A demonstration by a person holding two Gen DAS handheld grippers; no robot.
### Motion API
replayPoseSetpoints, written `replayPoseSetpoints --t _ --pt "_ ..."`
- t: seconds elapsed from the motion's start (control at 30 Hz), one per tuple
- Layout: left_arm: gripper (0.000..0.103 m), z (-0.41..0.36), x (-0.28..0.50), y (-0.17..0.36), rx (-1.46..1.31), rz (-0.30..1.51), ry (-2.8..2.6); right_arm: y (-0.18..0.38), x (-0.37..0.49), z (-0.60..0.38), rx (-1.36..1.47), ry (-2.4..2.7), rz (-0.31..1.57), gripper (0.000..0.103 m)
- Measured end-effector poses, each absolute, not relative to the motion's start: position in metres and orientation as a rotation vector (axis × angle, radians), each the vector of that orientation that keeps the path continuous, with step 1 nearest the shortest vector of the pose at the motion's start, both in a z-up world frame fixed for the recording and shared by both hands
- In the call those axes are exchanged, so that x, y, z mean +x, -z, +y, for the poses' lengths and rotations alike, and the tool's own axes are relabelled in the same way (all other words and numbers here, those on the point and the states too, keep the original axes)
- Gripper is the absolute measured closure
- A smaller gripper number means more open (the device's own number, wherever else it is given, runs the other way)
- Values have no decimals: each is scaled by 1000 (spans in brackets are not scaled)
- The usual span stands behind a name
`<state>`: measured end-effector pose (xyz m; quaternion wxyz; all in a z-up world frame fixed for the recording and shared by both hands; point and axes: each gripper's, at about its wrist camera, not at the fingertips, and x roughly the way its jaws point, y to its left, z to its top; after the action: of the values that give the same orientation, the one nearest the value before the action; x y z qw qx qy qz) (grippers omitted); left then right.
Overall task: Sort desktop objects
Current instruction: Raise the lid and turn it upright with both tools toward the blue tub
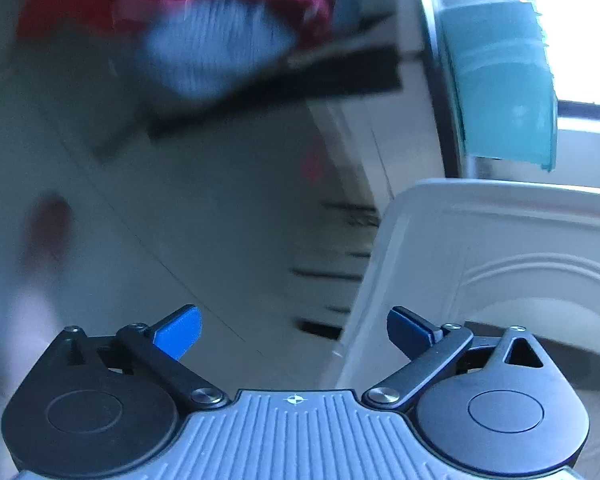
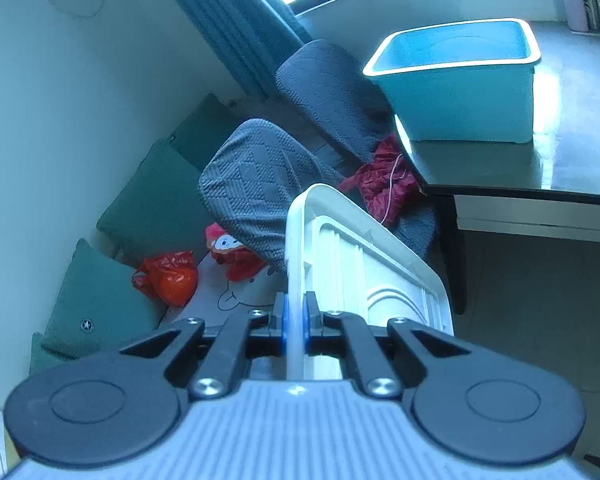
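Observation:
My right gripper (image 2: 295, 322) is shut on the rim of a white plastic bin (image 2: 364, 264) and holds it in the air beside the desk, tilted on its side. The same white bin (image 1: 500, 248) shows at the right of the blurred left wrist view. My left gripper (image 1: 294, 334) is open and empty, just left of the bin. A teal bin (image 2: 460, 92) stands on the dark desk (image 2: 580, 160); it also shows in the left wrist view (image 1: 504, 80).
A grey quilted chair (image 2: 260, 184) with a red cloth (image 2: 384, 184) stands beside the desk edge. Green cushions (image 2: 148, 200), a red plastic bag (image 2: 168, 276) and a red toy (image 2: 232, 252) lie against the wall. Bottles (image 2: 580, 0) stand at the desk's far corner.

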<state>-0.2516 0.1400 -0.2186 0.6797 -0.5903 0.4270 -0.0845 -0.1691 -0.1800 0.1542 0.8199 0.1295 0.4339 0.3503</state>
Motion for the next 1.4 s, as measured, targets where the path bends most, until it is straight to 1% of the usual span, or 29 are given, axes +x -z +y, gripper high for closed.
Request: replayPoseSetpoints --t 0.17,0.4,0.53,0.73,1.07,1.2,1.4 --pt "1 114 -238 256 -1521 850 298 -158 -174 -167 242 -757 937 96" --pt "0 96 -225 277 -1685 687 420 -157 -172 -160 231 -742 946 96" --pt "0 92 -225 289 -1755 677 376 -156 -168 -160 251 -727 942 96" --pt "0 94 -239 289 -1811 647 274 -154 -165 -165 333 -722 923 96" --pt "0 76 -238 300 -2081 616 275 -172 -175 -147 336 -790 864 97" --pt "0 69 -242 297 -2147 529 341 -176 -175 -142 353 -804 848 97" --pt "0 61 -232 276 -2141 385 483 -183 -176 -139 383 -823 837 97"
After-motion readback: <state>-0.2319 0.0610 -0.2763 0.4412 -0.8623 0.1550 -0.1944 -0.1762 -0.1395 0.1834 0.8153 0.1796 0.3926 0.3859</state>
